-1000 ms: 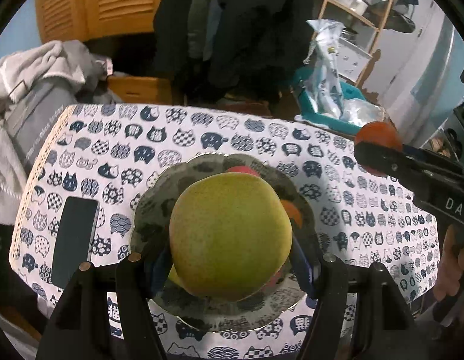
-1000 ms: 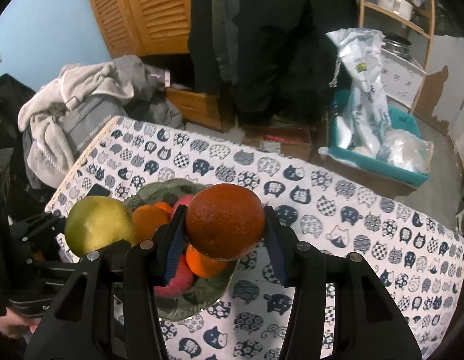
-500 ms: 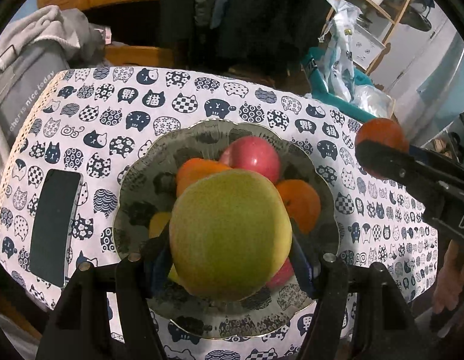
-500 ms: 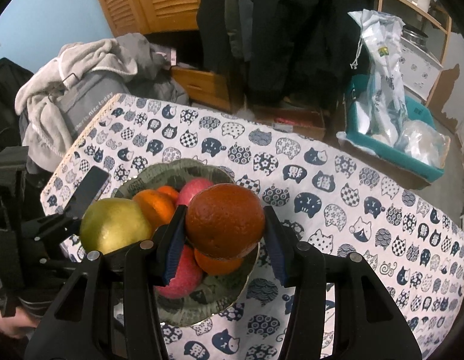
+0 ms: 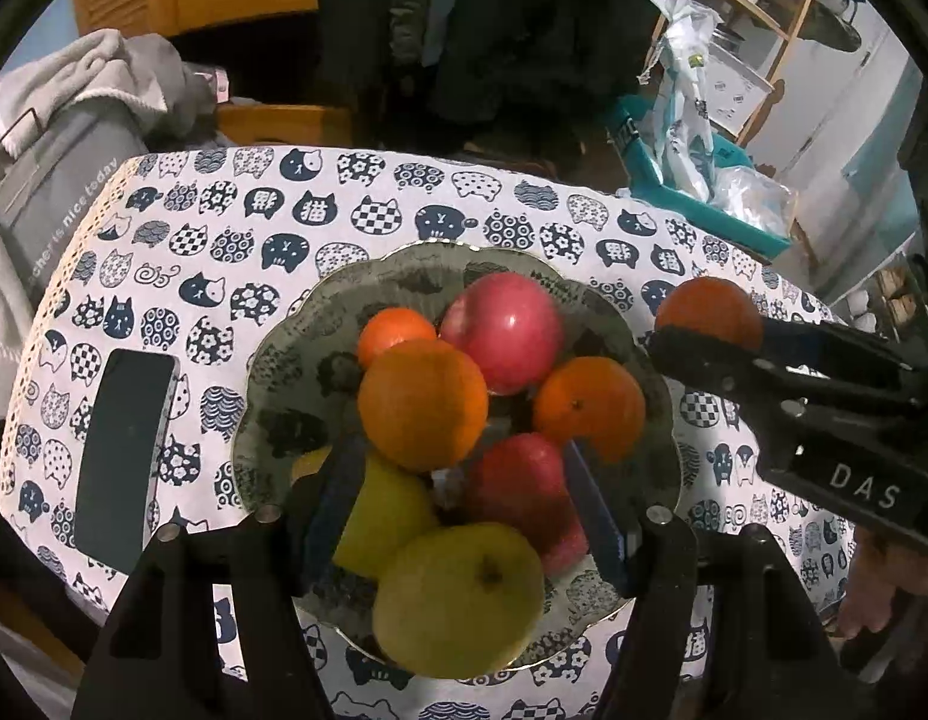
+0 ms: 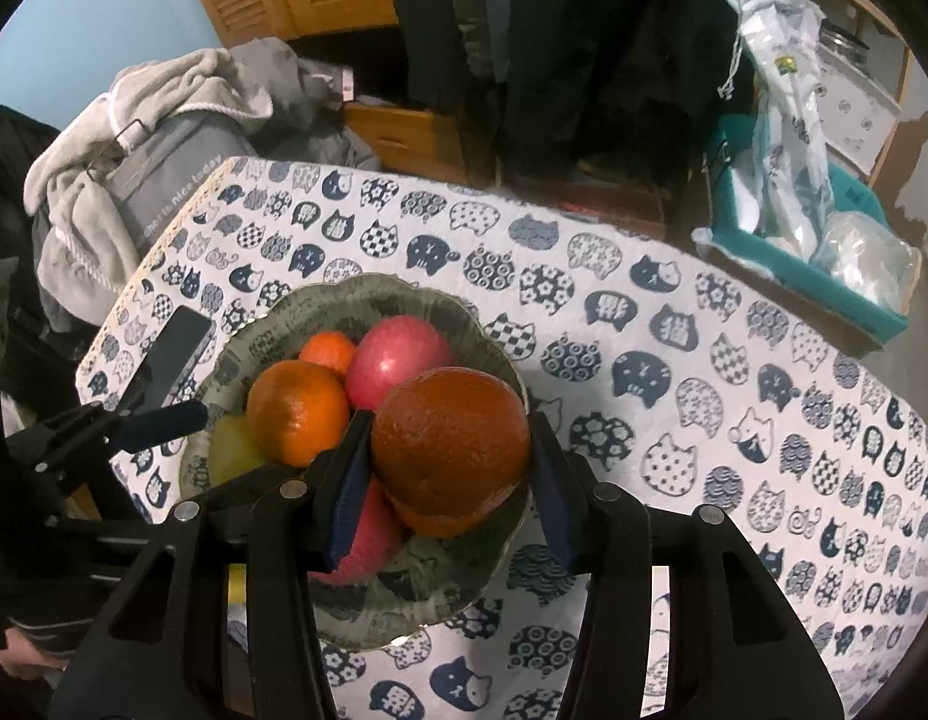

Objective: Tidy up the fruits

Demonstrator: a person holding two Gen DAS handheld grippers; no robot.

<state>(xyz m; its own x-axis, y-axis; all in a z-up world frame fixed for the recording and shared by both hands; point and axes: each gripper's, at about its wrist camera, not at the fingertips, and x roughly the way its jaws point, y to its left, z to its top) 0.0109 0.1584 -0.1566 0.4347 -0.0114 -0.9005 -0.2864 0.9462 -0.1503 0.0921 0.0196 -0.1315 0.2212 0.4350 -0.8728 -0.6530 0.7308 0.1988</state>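
Note:
A dark patterned bowl (image 5: 272, 372) (image 6: 374, 283) on the cat-print tablecloth holds two red apples (image 5: 505, 339), several oranges (image 5: 422, 405) and a yellow fruit (image 5: 380, 516). A green apple (image 5: 458, 600) (image 6: 233, 450) lies at the bowl's near rim, below the blue pads and clear of them. My left gripper (image 5: 464, 468) (image 6: 164, 420) hangs open over the bowl with nothing between its pads. My right gripper (image 6: 446, 444) (image 5: 704, 342) is shut on a dark orange (image 6: 452, 441) (image 5: 707, 312), just above the fruit at the bowl's right side.
A black phone (image 5: 125, 456) (image 6: 176, 354) lies on the cloth left of the bowl. Beyond the table's far edge are a heap of grey clothes (image 6: 164, 114), a teal bin with plastic bags (image 6: 812, 240) and a wooden shelf. A hand (image 5: 872, 588) grips the right tool.
The green apple has left the left gripper's jaws and dropped to the bowl's near rim. Both grippers have come down closer to the bowl, the right one still holding its orange.

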